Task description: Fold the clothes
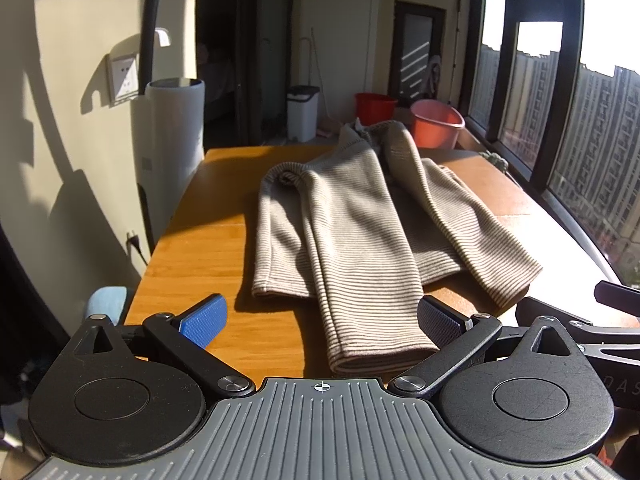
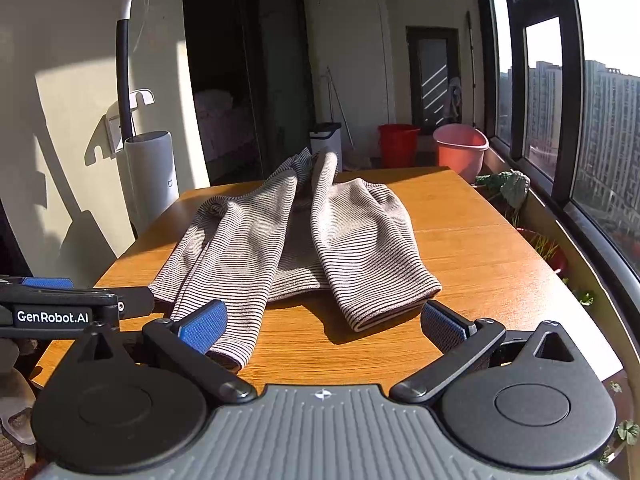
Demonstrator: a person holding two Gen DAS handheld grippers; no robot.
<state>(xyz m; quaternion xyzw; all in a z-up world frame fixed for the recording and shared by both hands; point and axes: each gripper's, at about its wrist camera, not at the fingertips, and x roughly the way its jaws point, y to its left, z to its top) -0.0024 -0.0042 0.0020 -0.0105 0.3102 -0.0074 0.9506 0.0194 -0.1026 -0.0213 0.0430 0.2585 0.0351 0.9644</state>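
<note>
Both sets of jaws stand wide apart with nothing between them, the left gripper [image 1: 320,326] low at the near edge of the table [image 1: 192,248] and the right gripper [image 2: 322,326] beside it. The striped sweater [image 1: 352,216] lies in the middle of the table, both sleeves laid down over its body toward six o'clock. In the left wrist view the nearer sleeve cuff [image 1: 380,354] sits right between the open pads, and in the right wrist view the other cuff [image 2: 394,300] is just ahead, towards one o'clock. The risk I'd watch is a shallow pinch: ribbed knit is soft and stretchy, so catching only the top layer of a cuff would drag the sleeve askew, not carry it cleanly. The two sleeves also lie uneven and slightly crossed near the collar, so any fold made over them may come out lopsided. The near cuff lies close to the table edge, and a careless pull could slide it off. The collar at twelve o'clock is bunched and shaded, hard to read; the hem is largely covered by the sleeves; harsh sun and deep shadow blur the folds.
</note>
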